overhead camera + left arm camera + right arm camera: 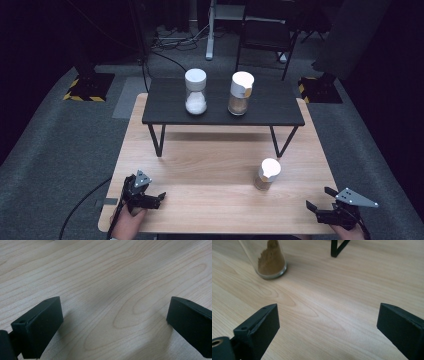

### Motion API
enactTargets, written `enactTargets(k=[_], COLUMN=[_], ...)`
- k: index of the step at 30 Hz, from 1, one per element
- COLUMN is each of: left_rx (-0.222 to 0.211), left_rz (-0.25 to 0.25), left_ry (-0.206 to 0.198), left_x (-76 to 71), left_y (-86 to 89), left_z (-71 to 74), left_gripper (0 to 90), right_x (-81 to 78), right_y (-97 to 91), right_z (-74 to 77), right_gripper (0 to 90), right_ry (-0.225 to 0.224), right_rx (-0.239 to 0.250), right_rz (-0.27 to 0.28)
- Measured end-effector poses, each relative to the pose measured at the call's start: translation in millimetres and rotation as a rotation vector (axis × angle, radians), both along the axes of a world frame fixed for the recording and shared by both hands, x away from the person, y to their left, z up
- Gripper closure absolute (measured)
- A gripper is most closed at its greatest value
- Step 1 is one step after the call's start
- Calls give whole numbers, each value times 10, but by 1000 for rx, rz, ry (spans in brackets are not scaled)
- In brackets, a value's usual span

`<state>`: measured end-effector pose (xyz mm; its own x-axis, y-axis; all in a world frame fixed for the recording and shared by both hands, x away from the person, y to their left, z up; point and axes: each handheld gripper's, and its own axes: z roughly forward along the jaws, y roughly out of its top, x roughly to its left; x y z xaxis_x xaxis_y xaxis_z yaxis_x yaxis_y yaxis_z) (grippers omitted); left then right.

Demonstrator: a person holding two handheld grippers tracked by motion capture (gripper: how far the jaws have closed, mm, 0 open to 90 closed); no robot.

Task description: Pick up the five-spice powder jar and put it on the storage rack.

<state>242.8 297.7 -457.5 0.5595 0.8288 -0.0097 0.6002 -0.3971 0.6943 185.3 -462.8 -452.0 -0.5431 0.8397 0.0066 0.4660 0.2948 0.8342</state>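
While both grippers rest wide and empty at the near edge, left [161, 196] and right [317, 198], a white-capped jar [268, 174] of brown powder stands near the right one; two jars on the far shelf [170, 112] hold white grains [195, 92] and, seemingly, brown powder [240, 93].

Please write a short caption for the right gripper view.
Open right gripper over the wooden table, a jar of brown powder ahead.

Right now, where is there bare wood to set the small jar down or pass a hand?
Free: the wide strip of wooden table between the left gripper and the small jar, in front of the black shelf. Tighter: between that jar and the right gripper. The shelf's middle holds two bigger jars.
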Motion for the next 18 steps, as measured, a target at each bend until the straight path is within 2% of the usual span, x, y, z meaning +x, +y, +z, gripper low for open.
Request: enactTargets(k=[4,6,14,18], left_rx=[0,0,0,0], left_rz=[0,0,-2,-31], left_ry=[0,2,1,3], left_x=[0,3,10,55], left_y=[0,1,5,24], left_z=[0,2,2,2], left_gripper=[5,5,5,5], right_x=[56,61,-13,15], right_y=[-31,-36,52,96], right_z=[-47,-59,-6,9], right_gripper=[42,41,35,32], right_ry=[49,51,-33,-50], right_rx=[13,14,14,46], right_rz=[-2,5,71,100])
